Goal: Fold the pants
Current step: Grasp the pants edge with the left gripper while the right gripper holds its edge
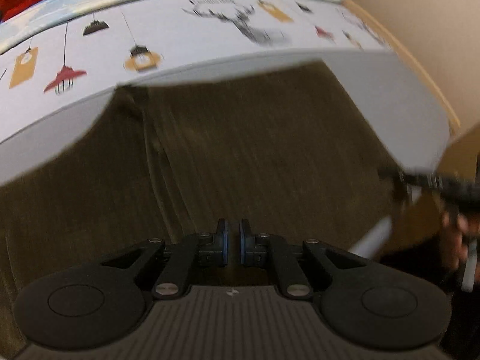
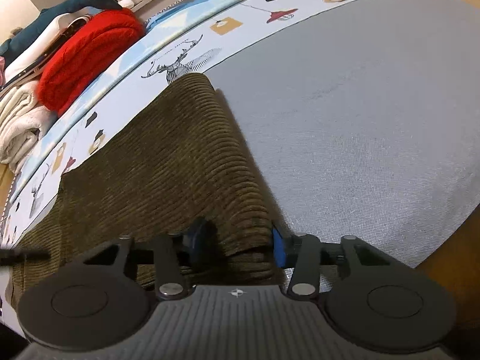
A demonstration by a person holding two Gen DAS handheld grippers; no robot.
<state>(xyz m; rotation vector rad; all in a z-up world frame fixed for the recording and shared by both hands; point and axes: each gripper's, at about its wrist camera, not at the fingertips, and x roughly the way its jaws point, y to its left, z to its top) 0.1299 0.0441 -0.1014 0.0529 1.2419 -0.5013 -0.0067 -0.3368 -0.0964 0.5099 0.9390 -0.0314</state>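
The olive-brown corduroy pants (image 1: 240, 138) lie spread on a grey mat and fill the middle of the left wrist view. My left gripper (image 1: 233, 241) hovers just over them with its jaws almost together and nothing visibly between them. In the right wrist view the pants (image 2: 180, 162) run away as a long leg. My right gripper (image 2: 237, 243) is closed around a bunched edge of the pants, with fabric between the blue pads. The right gripper also shows blurred at the right edge of the left wrist view (image 1: 420, 180).
A grey mat (image 2: 360, 126) with a printed border of lamps and deer (image 2: 180, 63) covers the table. A red knit garment (image 2: 90, 51), cream folded clothes (image 2: 21, 126) and a shark plush (image 2: 75, 3) lie behind the mat. The wooden table edge (image 2: 450, 258) is on the right.
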